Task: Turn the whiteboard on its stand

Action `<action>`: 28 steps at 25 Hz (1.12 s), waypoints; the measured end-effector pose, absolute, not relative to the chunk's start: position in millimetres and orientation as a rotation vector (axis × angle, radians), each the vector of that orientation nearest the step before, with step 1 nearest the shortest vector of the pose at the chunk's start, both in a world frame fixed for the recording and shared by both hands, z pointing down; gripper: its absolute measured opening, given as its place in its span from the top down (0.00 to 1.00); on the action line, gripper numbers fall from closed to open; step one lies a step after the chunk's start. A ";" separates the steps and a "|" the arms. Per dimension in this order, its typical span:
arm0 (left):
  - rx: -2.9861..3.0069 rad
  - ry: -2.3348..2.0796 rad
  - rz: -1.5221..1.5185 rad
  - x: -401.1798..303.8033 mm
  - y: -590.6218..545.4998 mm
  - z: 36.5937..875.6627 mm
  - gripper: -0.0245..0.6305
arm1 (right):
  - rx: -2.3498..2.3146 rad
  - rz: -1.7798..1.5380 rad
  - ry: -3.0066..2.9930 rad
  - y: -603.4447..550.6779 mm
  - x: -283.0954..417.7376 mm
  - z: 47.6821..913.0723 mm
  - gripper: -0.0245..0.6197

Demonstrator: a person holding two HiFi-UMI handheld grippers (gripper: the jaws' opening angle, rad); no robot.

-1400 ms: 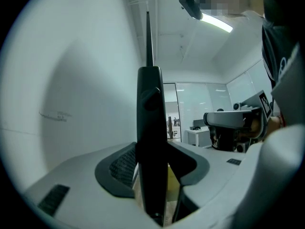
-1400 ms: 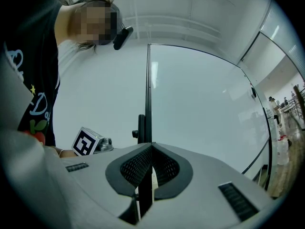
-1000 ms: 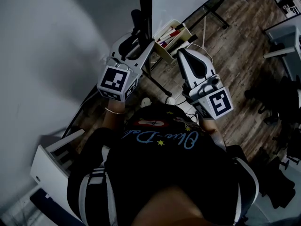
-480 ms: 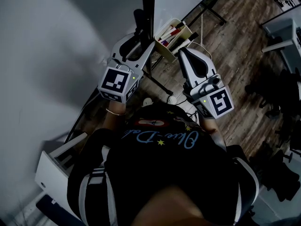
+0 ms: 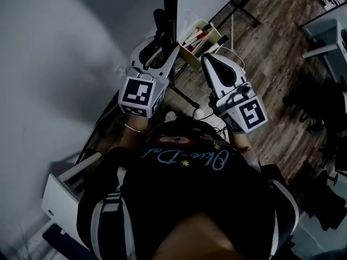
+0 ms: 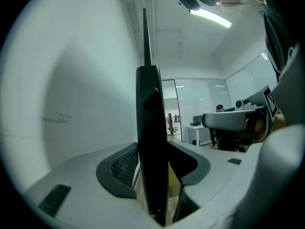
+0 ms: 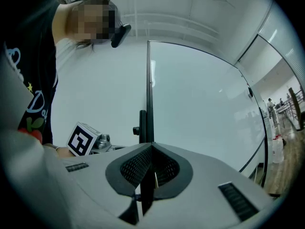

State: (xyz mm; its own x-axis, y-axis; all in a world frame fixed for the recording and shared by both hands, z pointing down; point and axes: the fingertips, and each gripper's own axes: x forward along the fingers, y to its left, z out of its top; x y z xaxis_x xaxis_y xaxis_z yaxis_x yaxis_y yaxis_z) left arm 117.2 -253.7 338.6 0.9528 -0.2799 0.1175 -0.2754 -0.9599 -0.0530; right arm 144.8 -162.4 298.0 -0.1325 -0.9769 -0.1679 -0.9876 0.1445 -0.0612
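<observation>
Underfoot, wooden floor [image 5: 271, 64], running off to the upper right of the head view. At the left of that view, a broad pale plane [image 5: 54, 64]; wall or board face, not to be told.

Straight ahead of the person [image 5: 184, 199], the whiteboard [image 7: 200, 109], upright on its stand and seen nearly edge-on, thin dark side edge turned toward both grippers. Just beside that edge, the stand's black post [image 6: 152, 142], rising vertical, with a small knob [image 7: 136, 130] on its side in the right gripper view.

Holds the left gripper [image 5: 159, 50] roughly level at the post. Fingers [image 6: 119, 168] spread wide and just now opened a little further. Post between them with a sliver of gap on either side, no squeeze on it.

Holds the right gripper [image 5: 206, 57] just to the right, tilted slightly up and aimed along the board's edge. Fingers closed, tips together, only a dark slit left between.

Near the post and just beyond the right gripper's tips, a cream tray [image 5: 192, 61], with several markers [image 5: 196, 37] lying in it, red and dark caps showing.
</observation>
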 end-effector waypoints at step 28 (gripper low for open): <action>-3.047 0.495 -0.232 131.4 -253.5 341.1 0.62 | -1.796 0.114 2.382 -181.3 150.7 295.4 0.93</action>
State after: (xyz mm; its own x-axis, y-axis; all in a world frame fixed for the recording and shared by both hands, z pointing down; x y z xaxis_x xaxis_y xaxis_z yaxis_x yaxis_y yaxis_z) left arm 131.4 -253.5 341.1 0.9377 -0.3182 0.1399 -0.3113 -0.9478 -0.0689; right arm 150.7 -181.3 295.4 -0.2685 -0.9483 -0.1695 -0.9601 0.2777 -0.0328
